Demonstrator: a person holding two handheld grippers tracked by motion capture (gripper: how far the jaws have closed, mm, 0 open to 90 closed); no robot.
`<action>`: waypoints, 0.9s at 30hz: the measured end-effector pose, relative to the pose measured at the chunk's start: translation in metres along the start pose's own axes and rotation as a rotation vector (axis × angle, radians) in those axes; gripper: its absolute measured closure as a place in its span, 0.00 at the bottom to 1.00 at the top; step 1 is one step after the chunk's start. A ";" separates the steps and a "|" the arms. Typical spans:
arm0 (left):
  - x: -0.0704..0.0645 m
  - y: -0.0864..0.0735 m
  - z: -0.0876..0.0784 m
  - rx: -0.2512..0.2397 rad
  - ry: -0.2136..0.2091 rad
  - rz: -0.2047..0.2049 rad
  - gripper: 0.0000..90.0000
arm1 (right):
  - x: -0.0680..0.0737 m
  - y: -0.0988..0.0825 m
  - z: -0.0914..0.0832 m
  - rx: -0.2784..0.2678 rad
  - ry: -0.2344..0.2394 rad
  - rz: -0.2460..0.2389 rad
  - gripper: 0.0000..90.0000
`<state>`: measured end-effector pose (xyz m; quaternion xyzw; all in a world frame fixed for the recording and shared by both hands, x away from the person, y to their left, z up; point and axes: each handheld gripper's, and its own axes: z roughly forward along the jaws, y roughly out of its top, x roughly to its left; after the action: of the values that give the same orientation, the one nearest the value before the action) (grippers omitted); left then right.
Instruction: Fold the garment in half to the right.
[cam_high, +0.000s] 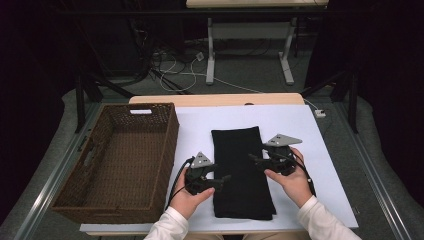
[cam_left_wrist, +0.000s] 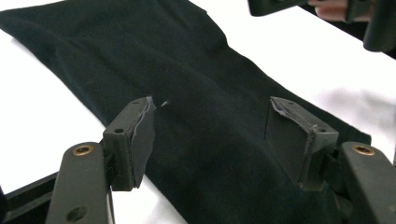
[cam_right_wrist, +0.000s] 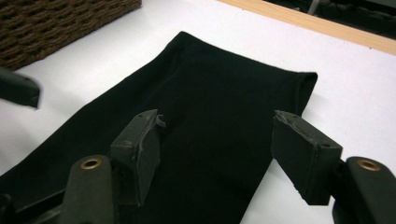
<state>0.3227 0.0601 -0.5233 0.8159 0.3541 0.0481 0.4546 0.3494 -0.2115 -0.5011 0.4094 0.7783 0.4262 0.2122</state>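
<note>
While the folded black cloth (cam_high: 243, 172) lies lengthwise mid-tabletop toward the near edge, left gripper (cam_high: 223, 180) and right gripper (cam_high: 255, 159) are held spread, empty, flanking it for pickup; wicker basket (cam_high: 165, 150) is stationed along the left edge.

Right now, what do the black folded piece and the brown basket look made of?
Black folded piece: looks like soft knit or woven fabric, matte; it lies limp with a folded edge and faint creases. Exact fibre can't be told.
Brown basket: woven wicker or rattan-like strands, dark brown, slightly glossy; could be synthetic.
</note>
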 end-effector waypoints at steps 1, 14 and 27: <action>0.000 0.000 0.001 -0.001 0.000 -0.008 0.37 | 0.000 -0.002 -0.001 -0.005 -0.001 0.001 0.36; 0.020 0.011 0.014 0.050 0.058 -0.129 0.19 | -0.005 -0.019 -0.027 -0.009 0.001 0.039 0.30; 0.039 0.039 0.029 0.081 0.068 -0.157 0.06 | -0.002 -0.039 -0.038 0.004 0.004 0.057 0.15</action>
<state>0.3841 0.0504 -0.5192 0.8013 0.4339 0.0255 0.4111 0.3067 -0.2434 -0.5131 0.4312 0.7676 0.4311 0.1976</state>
